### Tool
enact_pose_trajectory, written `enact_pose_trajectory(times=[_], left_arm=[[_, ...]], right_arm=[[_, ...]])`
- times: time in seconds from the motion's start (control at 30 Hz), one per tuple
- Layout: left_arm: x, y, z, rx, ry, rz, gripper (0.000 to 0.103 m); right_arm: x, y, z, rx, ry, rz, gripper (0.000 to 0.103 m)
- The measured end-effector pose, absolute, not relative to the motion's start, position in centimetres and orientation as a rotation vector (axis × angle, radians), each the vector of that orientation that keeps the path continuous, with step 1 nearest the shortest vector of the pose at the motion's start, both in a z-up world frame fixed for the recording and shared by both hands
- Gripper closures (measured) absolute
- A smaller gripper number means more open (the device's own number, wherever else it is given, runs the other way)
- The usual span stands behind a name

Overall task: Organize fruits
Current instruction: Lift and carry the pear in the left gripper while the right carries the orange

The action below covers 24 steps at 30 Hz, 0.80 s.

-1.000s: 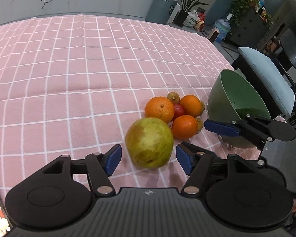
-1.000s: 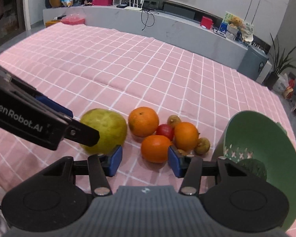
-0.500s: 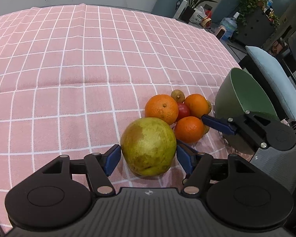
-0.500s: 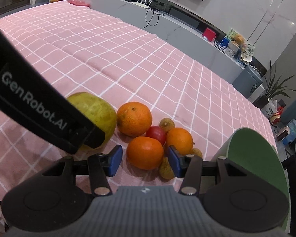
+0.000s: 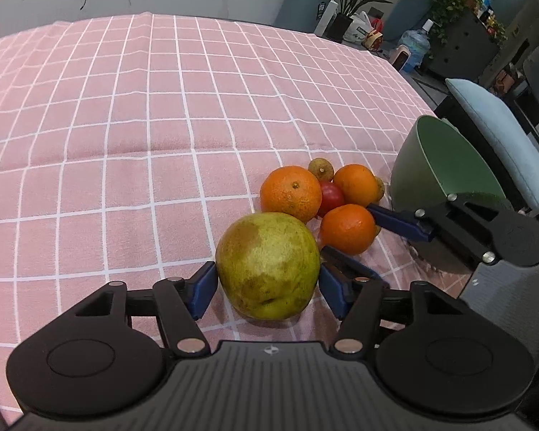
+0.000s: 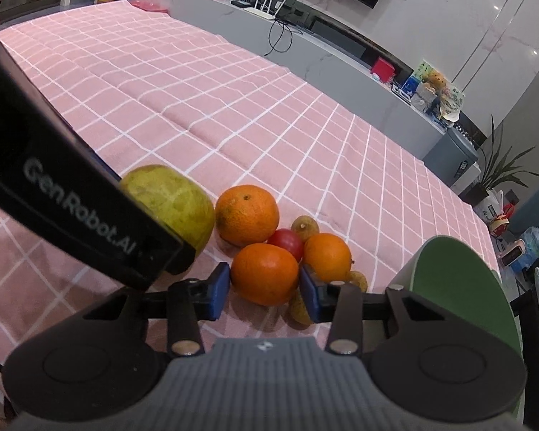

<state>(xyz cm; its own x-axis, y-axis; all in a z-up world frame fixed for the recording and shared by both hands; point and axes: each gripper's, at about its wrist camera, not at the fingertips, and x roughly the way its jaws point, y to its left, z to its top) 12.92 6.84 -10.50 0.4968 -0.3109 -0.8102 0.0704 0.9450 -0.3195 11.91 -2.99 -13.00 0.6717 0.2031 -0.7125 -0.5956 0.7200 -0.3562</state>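
Both tools have closed in on the fruit pile over the last second: the left tool (image 5: 267, 289) now has the big green-yellow fruit (image 5: 267, 264) right between its blue pads, where a second ago that fruit sat just ahead of the tips, and the right tool (image 6: 265, 291) has slid forward until the near orange (image 6: 264, 273) sits between its own pads instead of out in front. The left tool's jaws stand wide, pads at or just off the fruit's flanks; I can't tell whether they are pressing yet, and the fruit rests on the pink checked surface (image 5: 125, 143). The right tool's jaws are likewise spread about the orange's width, flanking it rather than lifting it. My read: two grasps are about to close together, and the green bowl (image 6: 460, 287), off to the right tool's right side, looks like the destination. The right wrist view shows what the left cannot: a small brown fruit (image 6: 298, 309) tucked just by the right tool's right pad, which could get pinched or nudged, plus the red fruit (image 6: 286, 242) wedged behind the near orange. It shows the left tool only as a dark bar across the big fruit. The left wrist view shows the right tool (image 5: 352, 233) from the side, its pads either side of the orange (image 5: 348, 229), and the bowl (image 5: 445, 165) just beyond it.
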Motion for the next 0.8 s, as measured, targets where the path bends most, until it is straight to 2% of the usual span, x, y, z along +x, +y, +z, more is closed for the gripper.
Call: enact_pose_trajectory(times=[0.2, 0.4, 0.8], left_arm=[[12.2, 7.7, -9.9, -0.305, 1.018, -0.214, 0.033], [11.2, 8.5, -6.8, -0.36, 0.949, -0.212, 0.033], [11.6, 2.6, -0.4, -0.282, 0.839, -0.309, 0.033]], right_arm=[[11.2, -3.5, -11.4, -0.594, 0.691, 0.507, 0.065], [10.4, -4.7, -8.5, -0.542, 0.642, 0.507, 0.065], [10.3, -10.9, -2.5, -0.44, 0.607, 0.439, 0.065]])
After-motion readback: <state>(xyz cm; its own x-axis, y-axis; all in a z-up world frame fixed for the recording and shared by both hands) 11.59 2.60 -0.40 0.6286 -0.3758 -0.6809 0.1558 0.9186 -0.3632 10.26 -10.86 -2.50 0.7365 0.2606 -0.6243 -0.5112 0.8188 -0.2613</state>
